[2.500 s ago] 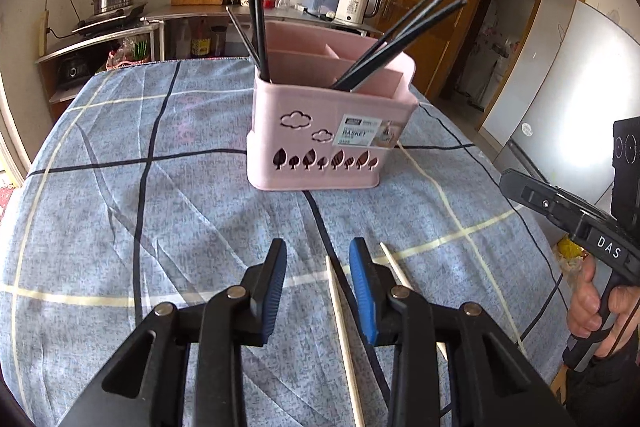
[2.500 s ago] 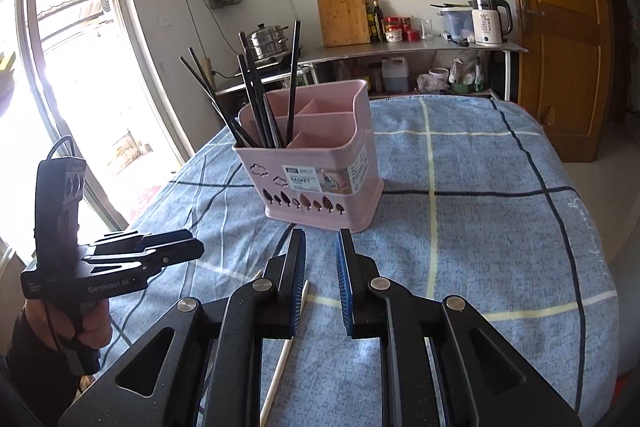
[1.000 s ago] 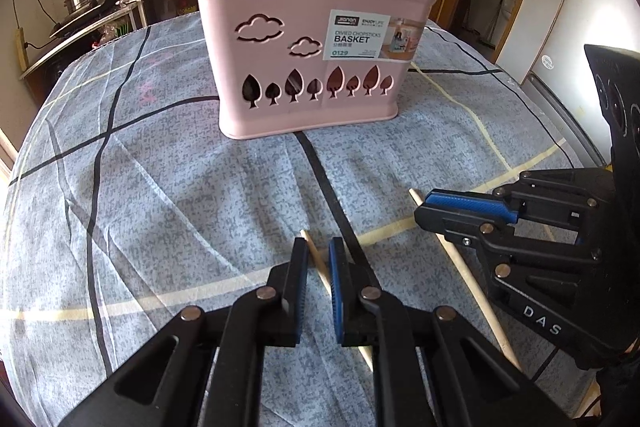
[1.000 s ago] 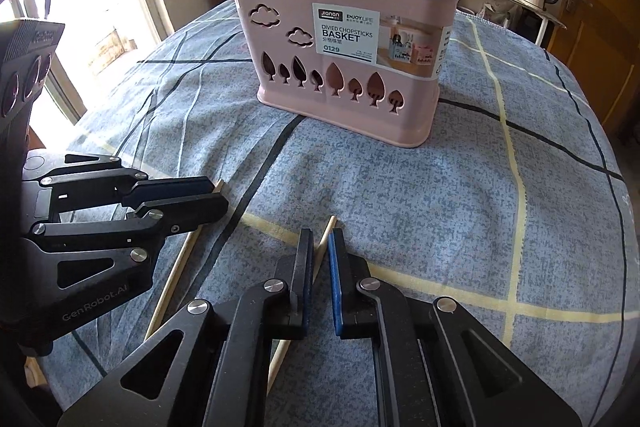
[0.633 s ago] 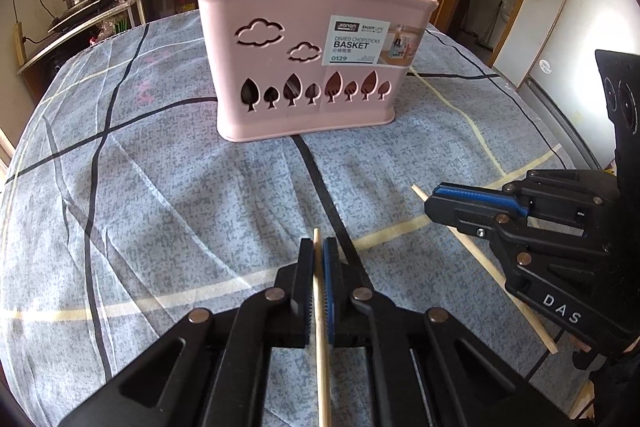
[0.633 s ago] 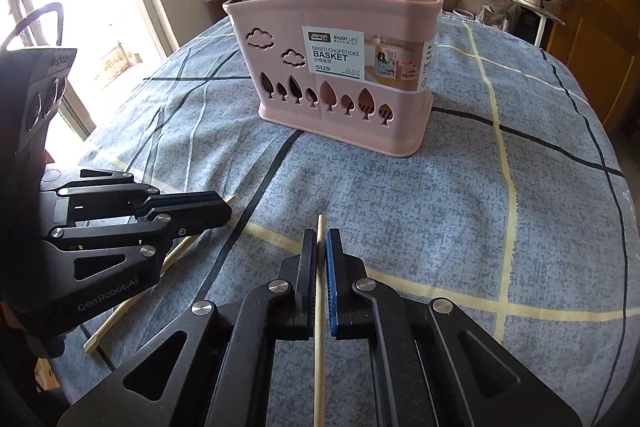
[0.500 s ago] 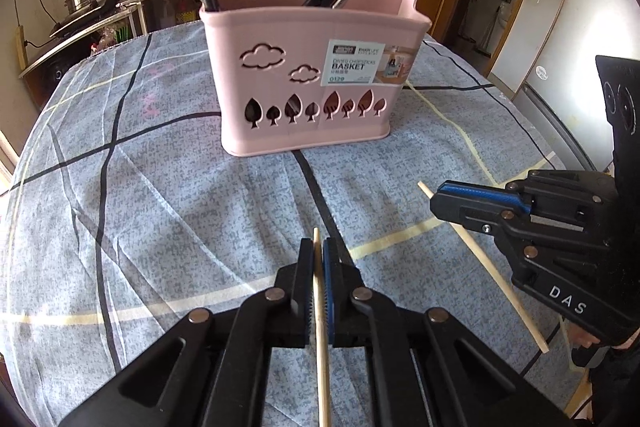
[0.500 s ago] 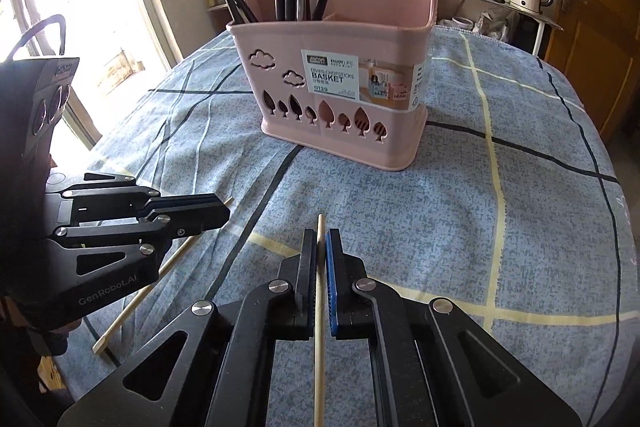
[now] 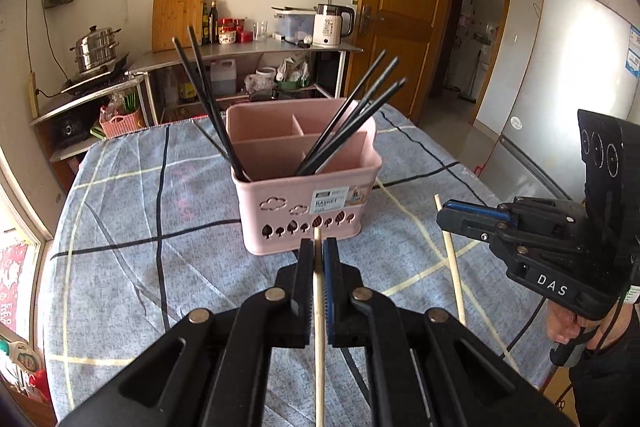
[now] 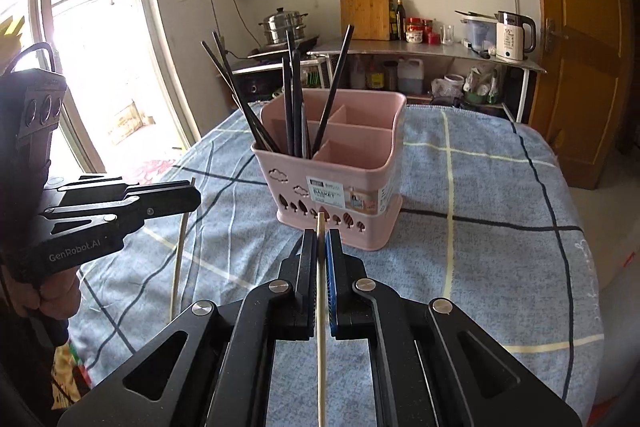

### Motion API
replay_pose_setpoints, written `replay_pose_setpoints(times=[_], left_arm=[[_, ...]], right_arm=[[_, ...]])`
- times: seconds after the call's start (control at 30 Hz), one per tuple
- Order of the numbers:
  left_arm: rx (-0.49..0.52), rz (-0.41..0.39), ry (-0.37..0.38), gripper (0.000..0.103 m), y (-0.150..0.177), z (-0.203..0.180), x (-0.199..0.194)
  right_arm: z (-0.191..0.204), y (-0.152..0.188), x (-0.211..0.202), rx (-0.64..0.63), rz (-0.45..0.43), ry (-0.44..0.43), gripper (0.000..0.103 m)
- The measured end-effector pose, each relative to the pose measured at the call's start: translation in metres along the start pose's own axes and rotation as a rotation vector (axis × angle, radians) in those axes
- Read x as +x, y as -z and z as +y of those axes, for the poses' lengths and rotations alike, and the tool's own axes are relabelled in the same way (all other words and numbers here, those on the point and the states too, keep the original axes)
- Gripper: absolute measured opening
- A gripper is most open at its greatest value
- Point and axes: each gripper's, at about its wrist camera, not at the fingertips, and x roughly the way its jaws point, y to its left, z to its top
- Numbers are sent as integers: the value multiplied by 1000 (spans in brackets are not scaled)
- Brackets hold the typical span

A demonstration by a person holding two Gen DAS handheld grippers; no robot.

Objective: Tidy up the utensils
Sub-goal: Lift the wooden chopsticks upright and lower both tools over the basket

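Observation:
A pink divided chopstick basket (image 9: 304,183) stands on the blue checked tablecloth (image 9: 120,219), with several black chopsticks (image 9: 348,123) leaning in its compartments. It also shows in the right wrist view (image 10: 340,179). My left gripper (image 9: 317,247) is shut on a light wooden chopstick (image 9: 319,307), held above the table in front of the basket. My right gripper (image 10: 320,239) is shut on another wooden chopstick (image 10: 320,307), also raised. The right gripper shows in the left wrist view (image 9: 468,215) with its chopstick (image 9: 450,255), the left gripper in the right wrist view (image 10: 176,197).
The round table's edge (image 10: 580,267) drops off on all sides. A metal counter (image 9: 240,51) with a kettle, bottles and a cutting board stands behind. A steamer pot (image 9: 94,49) sits far left. A wooden door (image 9: 400,7) and a fridge (image 9: 560,87) are at the right.
Both grippers closed on the wooden chopsticks lying on the cloth, then lifted them up and back from the basket. The basket now looks farther and lower.

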Motion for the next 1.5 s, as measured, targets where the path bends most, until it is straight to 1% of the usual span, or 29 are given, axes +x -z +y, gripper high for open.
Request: replay_pose_setpoints(times=[0.17,0.3,0.53,0.93,1.1,1.23,1.5], left_arm=[[15,-56,17,5,-9,-3,-25],[26,-81,28,5,-10,-8,-37],[37,-83,36,5,-7,-14,-41],[34,-91,42,5,-15,-12,-48],[34,-102,33,5,-29,-5,-53],[38,-119,17,5,-47,-1,-59],[44,-151,-2,5,-84,7,-68]], right_arm=[[3,-8,-24,-12,-60,0,4],[5,-11,-39,-20,-94,-5,4],[7,-9,-52,-24,-116,-8,4],[12,-17,-61,-43,-147,-23,4],[16,-31,-60,-56,-164,-33,4],[22,-46,-60,-67,-184,-47,4],[30,-87,-60,-81,-231,-79,4]])
